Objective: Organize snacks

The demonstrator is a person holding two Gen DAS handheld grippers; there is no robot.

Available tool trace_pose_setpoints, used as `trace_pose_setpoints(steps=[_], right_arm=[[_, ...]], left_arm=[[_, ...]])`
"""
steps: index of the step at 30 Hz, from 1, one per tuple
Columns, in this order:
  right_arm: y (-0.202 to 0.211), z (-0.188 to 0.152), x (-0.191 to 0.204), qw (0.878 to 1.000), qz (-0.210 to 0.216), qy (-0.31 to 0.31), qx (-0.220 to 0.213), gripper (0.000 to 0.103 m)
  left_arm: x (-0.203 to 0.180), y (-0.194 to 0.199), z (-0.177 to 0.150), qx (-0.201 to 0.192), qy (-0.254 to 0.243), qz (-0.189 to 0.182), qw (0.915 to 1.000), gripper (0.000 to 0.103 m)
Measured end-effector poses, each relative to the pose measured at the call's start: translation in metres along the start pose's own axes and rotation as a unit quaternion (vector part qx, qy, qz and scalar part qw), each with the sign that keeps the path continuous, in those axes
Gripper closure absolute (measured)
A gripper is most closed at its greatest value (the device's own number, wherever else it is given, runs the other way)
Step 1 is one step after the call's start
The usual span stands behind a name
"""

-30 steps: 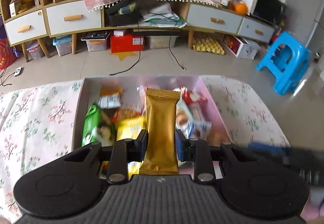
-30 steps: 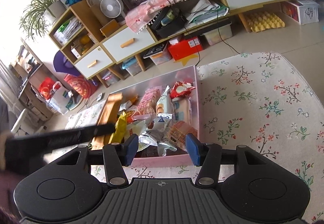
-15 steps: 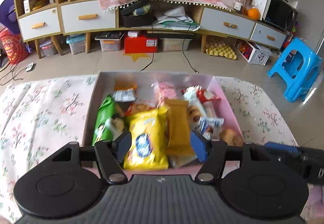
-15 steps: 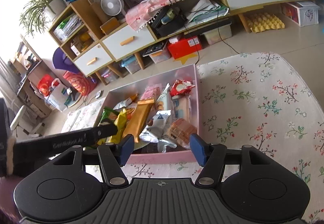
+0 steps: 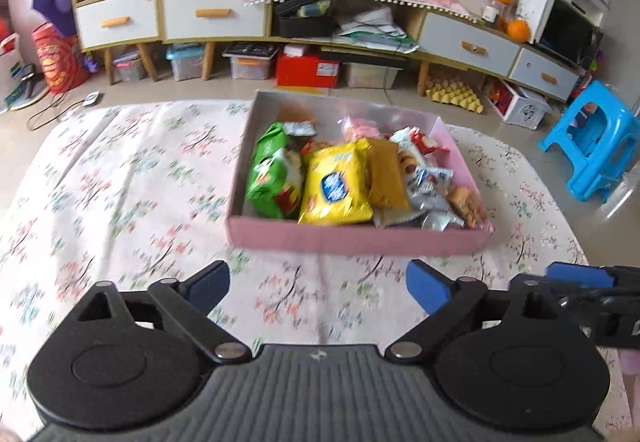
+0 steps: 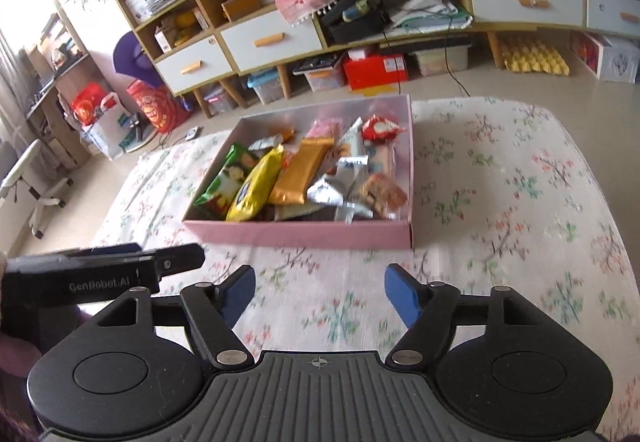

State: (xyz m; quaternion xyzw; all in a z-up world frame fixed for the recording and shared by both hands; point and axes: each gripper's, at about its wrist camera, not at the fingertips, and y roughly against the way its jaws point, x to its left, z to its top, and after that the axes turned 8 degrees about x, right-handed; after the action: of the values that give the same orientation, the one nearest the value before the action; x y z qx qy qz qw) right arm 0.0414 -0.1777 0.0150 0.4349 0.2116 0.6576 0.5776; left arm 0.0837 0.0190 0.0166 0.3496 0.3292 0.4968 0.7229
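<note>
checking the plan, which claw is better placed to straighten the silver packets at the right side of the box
Probably right. The silver packets lie toward the right wall of the pink box. The right claw is open, empty and faces that side; the left claw, also open, sits nearer the green bag.

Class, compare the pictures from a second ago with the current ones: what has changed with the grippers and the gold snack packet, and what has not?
The left gripper let go of the gold packet, which now lies in the pink box, then opened wide and drew back over the floral cloth. The right gripper also pulled back, staying open and empty. The box and other snacks kept their places.
</note>
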Motion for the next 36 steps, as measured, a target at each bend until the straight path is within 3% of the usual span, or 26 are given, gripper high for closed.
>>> trace_pose_setpoints(steps=[4,11,15,21,26,36], right_arm=[[0.014,-0.007,0.004,1.0,-0.001,0.004,0.008,0.018],[0.021,-0.022,0.014,1.0,-0.026,0.01,0.013,0.012],[0.01,-0.027,0.019,0.998,-0.051,0.018,0.02,0.012],[-0.012,-0.027,0.02,0.996,-0.081,0.023,0.034,0.012],[-0.017,-0.027,0.022,0.994,-0.099,0.033,0.028,0.012],[-0.013,-0.028,0.022,0.994,-0.097,0.038,0.024,0.012]], left_arm=[[0.004,0.006,-0.013,0.01,0.012,0.005,0.9999,0.001],[0.012,0.015,-0.034,0.018,0.025,0.033,0.999,0.001],[0.018,0.011,-0.04,0.034,0.034,0.026,0.9985,0.0],[0.02,0.003,-0.051,0.052,0.025,0.06,0.9965,0.0],[0.021,0.006,-0.053,0.044,0.03,0.072,0.9959,0.0],[0.011,0.006,-0.056,0.043,0.018,0.075,0.9961,0.0]])
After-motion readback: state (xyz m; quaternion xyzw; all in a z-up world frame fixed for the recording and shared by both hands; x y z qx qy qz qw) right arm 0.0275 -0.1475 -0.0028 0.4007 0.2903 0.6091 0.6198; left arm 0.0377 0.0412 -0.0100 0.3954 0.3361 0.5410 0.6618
